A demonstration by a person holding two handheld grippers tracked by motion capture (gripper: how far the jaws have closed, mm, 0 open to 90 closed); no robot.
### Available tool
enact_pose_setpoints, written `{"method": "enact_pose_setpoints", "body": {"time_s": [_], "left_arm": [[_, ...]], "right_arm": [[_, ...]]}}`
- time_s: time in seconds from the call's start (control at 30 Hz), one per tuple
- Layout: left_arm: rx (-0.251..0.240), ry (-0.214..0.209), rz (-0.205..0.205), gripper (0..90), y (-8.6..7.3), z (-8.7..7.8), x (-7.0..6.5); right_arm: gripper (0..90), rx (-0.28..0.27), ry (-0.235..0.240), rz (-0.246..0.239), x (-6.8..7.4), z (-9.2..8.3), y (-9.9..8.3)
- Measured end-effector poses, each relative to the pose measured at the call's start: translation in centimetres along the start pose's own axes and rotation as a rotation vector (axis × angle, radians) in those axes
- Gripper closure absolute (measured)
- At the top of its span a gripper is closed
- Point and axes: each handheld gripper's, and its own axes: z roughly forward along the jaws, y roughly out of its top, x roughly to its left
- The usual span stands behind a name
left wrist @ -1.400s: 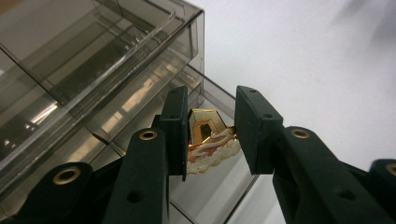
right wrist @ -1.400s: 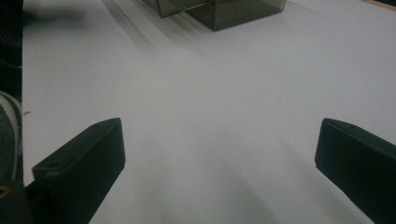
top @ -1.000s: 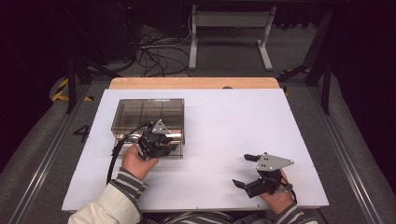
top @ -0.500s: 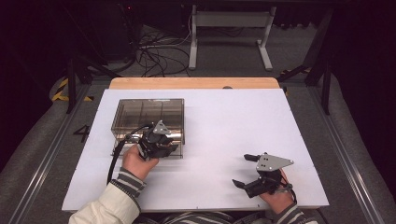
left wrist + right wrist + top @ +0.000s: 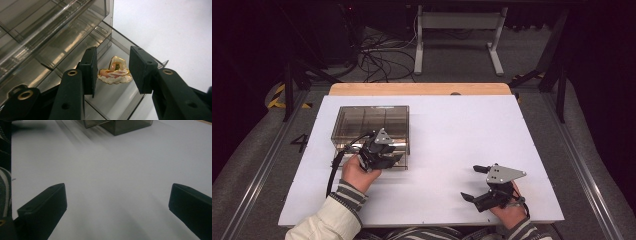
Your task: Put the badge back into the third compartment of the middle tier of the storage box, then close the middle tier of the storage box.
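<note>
A smoky clear drawer box (image 5: 371,120) stands on the left of the white table (image 5: 452,130). My left gripper (image 5: 393,152) is at the box's front, over a pulled-out drawer (image 5: 117,97). In the left gripper view a small gold, white and pink brooch (image 5: 115,72) lies flat on the drawer floor, just beyond my left gripper (image 5: 113,50). Its jaws have just been opening and the pads (image 5: 140,67) touch nothing. My right gripper (image 5: 473,182) rests at the table's front right, jaws wide apart over bare table; my right gripper (image 5: 118,188) holds nothing.
The box's upper compartments (image 5: 50,37) rise close to the left jaw. A corner of the box (image 5: 125,126) shows far off in the right gripper view. A wooden strip (image 5: 419,89) edges the table's far side, with cables and a stand on the floor beyond.
</note>
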Motion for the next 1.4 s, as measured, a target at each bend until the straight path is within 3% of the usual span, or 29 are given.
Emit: {"method": "enact_pose_setpoints", "body": {"time_s": [0.47,1.07,1.23,1.33,1.4], "left_arm": [[-0.060,-0.027,-0.010,60.1,-0.1,-2.2,-0.2],[-0.102,-0.027,0.007,60.8,-1.1,-4.9,-0.6],[-0.097,-0.031,0.008,67.5,-2.1,-5.6,-0.6],[-0.092,-0.046,-0.003,75.9,-2.7,-6.0,-0.3],[-0.087,-0.029,-0.014,81.3,-3.1,-6.2,-0.2]], "right_arm": [[2.1,-0.001,0.002,0.002,0.0,0.0,0.0],[2.1,0.000,0.003,0.000,0.0,0.0,0.0],[2.1,0.001,0.000,0.000,0.0,0.1,0.0],[2.1,0.003,-0.001,-0.001,0.0,0.1,0.0],[2.1,0.004,0.000,-0.002,0.0,0.1,0.0]]}}
